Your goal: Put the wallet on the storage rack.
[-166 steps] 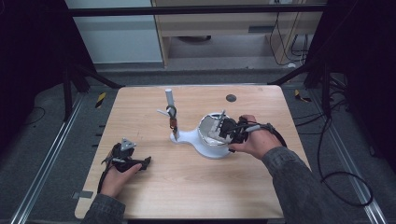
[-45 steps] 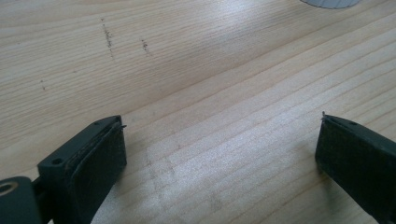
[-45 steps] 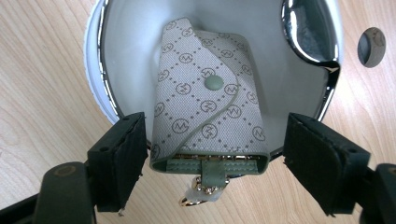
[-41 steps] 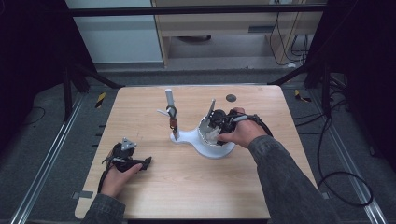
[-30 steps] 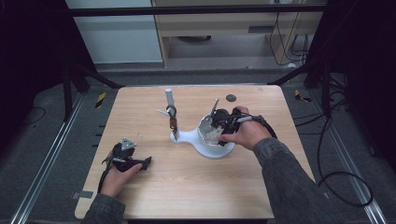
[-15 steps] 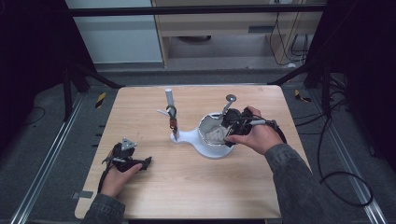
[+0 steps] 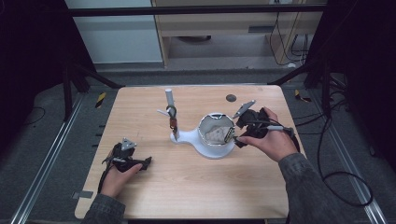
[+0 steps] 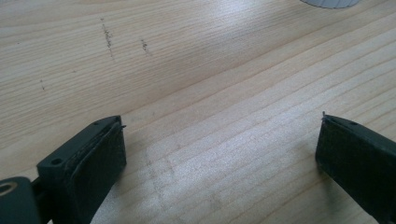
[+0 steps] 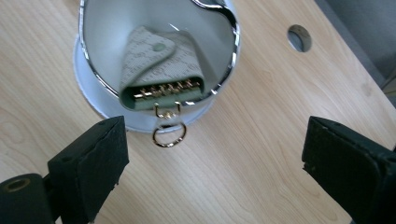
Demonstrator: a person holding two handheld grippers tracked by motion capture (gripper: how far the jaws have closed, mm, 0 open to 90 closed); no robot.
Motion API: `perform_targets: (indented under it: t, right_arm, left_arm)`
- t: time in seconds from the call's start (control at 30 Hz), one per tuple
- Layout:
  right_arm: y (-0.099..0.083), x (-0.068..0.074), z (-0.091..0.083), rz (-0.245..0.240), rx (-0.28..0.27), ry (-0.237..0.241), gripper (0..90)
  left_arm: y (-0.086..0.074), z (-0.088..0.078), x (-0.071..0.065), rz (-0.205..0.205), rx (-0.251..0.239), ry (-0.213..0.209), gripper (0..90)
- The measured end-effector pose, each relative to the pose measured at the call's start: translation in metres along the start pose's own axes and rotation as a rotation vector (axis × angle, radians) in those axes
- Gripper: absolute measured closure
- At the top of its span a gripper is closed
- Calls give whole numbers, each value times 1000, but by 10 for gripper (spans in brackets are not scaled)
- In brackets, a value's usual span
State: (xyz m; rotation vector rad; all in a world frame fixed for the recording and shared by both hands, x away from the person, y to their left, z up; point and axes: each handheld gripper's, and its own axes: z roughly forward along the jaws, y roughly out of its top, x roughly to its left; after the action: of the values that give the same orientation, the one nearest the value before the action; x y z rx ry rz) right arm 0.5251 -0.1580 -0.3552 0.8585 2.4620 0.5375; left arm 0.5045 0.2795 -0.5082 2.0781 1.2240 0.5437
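**A:** Your right gripper (image 7: 237, 132) sits just beside the white bowl (image 7: 215, 150), on its right side. Its jaws have just been opening, and in the right gripper view they stand wide apart with only bare wood between them, so it has let go.

**B:** And the key case?

**A:** The key case (image 9: 161, 70) lies inside the bowl, its open end with the row of gold hooks leaning against the chrome rim (image 9: 229, 56). Its gold ring (image 9: 169, 135) hangs out over the bowl's edge, above the white base. Your pads are not touching it.

**B:** What's around you?

**A:** To the left of the bowl stands a white post (image 7: 169, 99) on the same white base, with a small dark item (image 7: 173, 122) hanging from it; the high view is too coarse to name it, possibly a key fob. A round hole (image 7: 230, 98) in the table (image 7: 187, 186) lies beyond the bowl, well apart from your gripper. Your own right hand and the gripper's cable cover the bowl's right flank in the high view.

**B:** And the left?

**A:** Your left gripper (image 7: 140, 163) rests on the table near the front left corner, well apart from the bowl. Its jaws are spread with nothing between them, just wood grain.
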Motion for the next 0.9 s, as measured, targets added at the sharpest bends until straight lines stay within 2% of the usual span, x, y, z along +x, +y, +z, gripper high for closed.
perform_targets:
  t: [0.4,0.6,0.9]
  right_arm:
    - [-38,-5,-2,84,-39,-1,57]
    - [-62,-3,7,129,-36,2,59]
    - [-92,-1,31,190,-15,14,73]
  left_arm:
    - [0,0,0,0,1,2,9]
    - [0,0,0,0,1,2,9]
    - [0,0,0,0,1,3,8]
